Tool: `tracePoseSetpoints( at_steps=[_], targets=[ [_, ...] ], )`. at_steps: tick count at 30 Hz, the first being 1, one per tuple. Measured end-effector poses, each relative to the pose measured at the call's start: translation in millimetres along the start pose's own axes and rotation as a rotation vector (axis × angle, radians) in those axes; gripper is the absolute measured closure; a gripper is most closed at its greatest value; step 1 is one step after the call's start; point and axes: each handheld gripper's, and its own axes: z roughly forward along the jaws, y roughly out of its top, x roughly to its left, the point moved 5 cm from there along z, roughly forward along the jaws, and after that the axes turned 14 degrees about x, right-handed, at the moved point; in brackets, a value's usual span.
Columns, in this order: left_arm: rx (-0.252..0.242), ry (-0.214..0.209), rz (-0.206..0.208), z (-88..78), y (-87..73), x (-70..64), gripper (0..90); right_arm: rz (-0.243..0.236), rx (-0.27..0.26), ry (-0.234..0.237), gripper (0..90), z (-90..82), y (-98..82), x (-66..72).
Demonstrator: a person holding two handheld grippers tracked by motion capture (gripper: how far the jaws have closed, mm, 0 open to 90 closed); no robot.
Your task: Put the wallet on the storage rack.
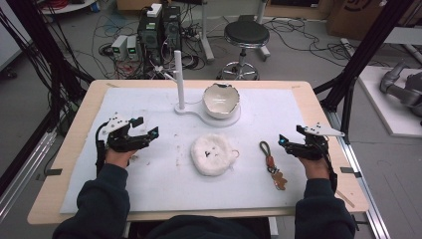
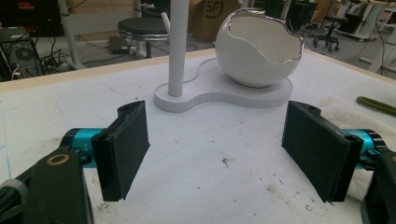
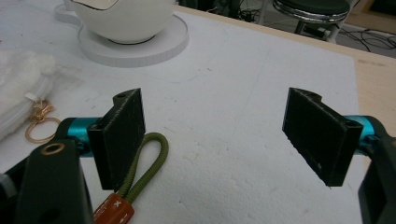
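Nearest the person, two dark sleeves come in over the near edge of the wooden table, which is covered by a white, slightly soiled foam sheet. On the left side of the sheet the left gripper rests with its jaws spread wide apart and nothing between them; in the left gripper view only bare, speckled foam lies between the black pads. On the right side the right gripper is likewise spread wide and holds nothing. Just left of it lies a keychain with an olive cord loop, a brown tag and a small bear-shaped charm; in the right gripper view the cord loop runs beside and partly behind one jaw, not between the two. Between the grippers, at mid-table, sits a white fluffy pouch with a gold ring at its zip. Farther back stands a white stand with an upright post, and on its round base a white eggshell-shaped bowl with a jagged rim. Beyond the far edge, the floor holds a black round stool, computer towers and tangled cables; black frame posts rise at both sides.
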Motion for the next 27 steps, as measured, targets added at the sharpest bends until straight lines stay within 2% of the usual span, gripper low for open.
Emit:
tracePoseSetpoints(
  at_steps=[10, 15, 19, 23, 27],
  targets=[
    [0.007, -0.001, -0.005, 1.5, -0.4, -0.6, 22.8, 0.003, -0.001, 0.002, 21.6, -1.1, -1.2, -0.2],
    [0.028, -0.029, -0.008, 8.9, -0.3, -7.9, 22.8, 0.000, 0.005, 0.022, 21.5, 3.2, -0.9, 1.0],
    [0.042, -0.045, 0.017, 13.4, 1.1, -17.0, 22.8, 0.009, 0.012, 0.047, 21.6, 4.6, -0.9, 5.1],
    [0.046, -0.059, 0.030, 16.3, 1.4, -21.0, 22.8, 0.000, 0.004, 0.112, 21.5, 5.6, 4.7, 22.5],
    [0.049, -0.066, 0.032, 15.9, 1.4, -21.9, 22.8, -0.034, 0.021, 0.208, 21.7, 16.8, 13.7, 53.2]
  ],
)
